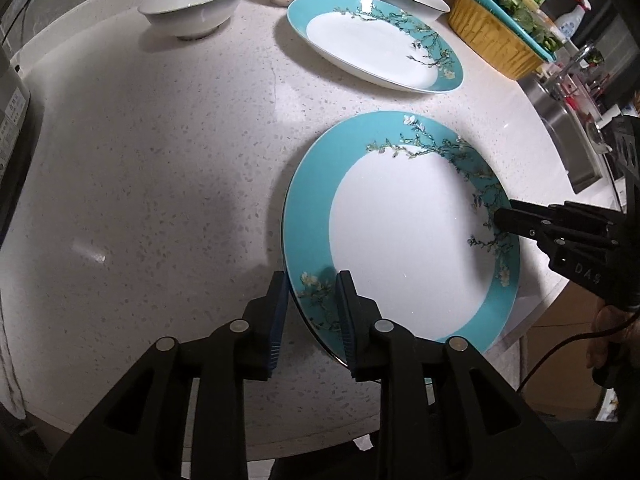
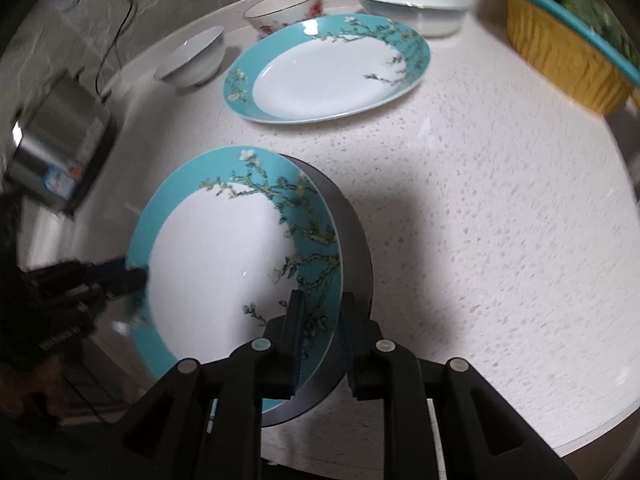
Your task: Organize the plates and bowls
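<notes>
Here, a round turquoise-rimmed floral ceramic plate (image 1: 400,240) is straddled at opposite rims by the left tool (image 1: 312,312) and right tool (image 2: 320,336); whether either is pinching cannot be told.

Raised letters "DAS" are showing on the side of the black plastic right gripper (image 1: 505,216), at the right of the left wrist view. Printed labels are sitting on the grey metal appliance (image 1: 12,128) at far left, too small and blurred to read. Nothing else legible.
</notes>
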`<action>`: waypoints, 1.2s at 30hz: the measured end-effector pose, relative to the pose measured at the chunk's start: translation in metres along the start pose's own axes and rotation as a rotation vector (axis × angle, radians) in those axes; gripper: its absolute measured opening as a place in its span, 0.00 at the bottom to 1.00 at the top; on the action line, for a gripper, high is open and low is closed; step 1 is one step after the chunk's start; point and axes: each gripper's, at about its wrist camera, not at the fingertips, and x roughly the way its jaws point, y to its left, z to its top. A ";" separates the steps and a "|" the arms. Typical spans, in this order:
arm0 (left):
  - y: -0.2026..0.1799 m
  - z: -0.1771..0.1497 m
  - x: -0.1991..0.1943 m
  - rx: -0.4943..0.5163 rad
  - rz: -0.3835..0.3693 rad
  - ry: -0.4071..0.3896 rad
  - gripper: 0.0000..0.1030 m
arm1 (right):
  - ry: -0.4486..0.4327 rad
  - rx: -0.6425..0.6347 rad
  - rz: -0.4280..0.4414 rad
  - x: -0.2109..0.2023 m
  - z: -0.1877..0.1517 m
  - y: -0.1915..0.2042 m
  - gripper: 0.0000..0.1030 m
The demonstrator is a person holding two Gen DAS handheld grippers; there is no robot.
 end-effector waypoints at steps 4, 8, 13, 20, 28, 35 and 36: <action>-0.001 0.000 0.001 0.003 -0.007 -0.003 0.27 | -0.008 -0.020 -0.040 0.000 0.000 0.003 0.21; 0.000 0.001 0.002 -0.002 -0.027 0.001 0.52 | -0.015 -0.056 -0.073 0.001 -0.001 0.008 0.24; 0.009 0.011 -0.014 -0.059 -0.043 -0.069 0.75 | -0.023 -0.027 -0.057 -0.002 -0.002 0.006 0.47; 0.024 0.065 -0.034 -0.075 -0.056 -0.105 1.00 | -0.141 0.147 0.169 -0.045 0.034 -0.053 0.90; 0.019 0.140 -0.030 -0.050 -0.053 -0.174 1.00 | -0.204 0.246 0.317 -0.051 0.104 -0.127 1.00; 0.027 0.190 0.018 -0.117 -0.070 -0.088 1.00 | -0.144 0.258 0.361 -0.003 0.154 -0.152 1.00; 0.028 0.194 0.024 -0.128 -0.064 -0.079 1.00 | -0.116 0.262 0.358 0.006 0.160 -0.154 0.99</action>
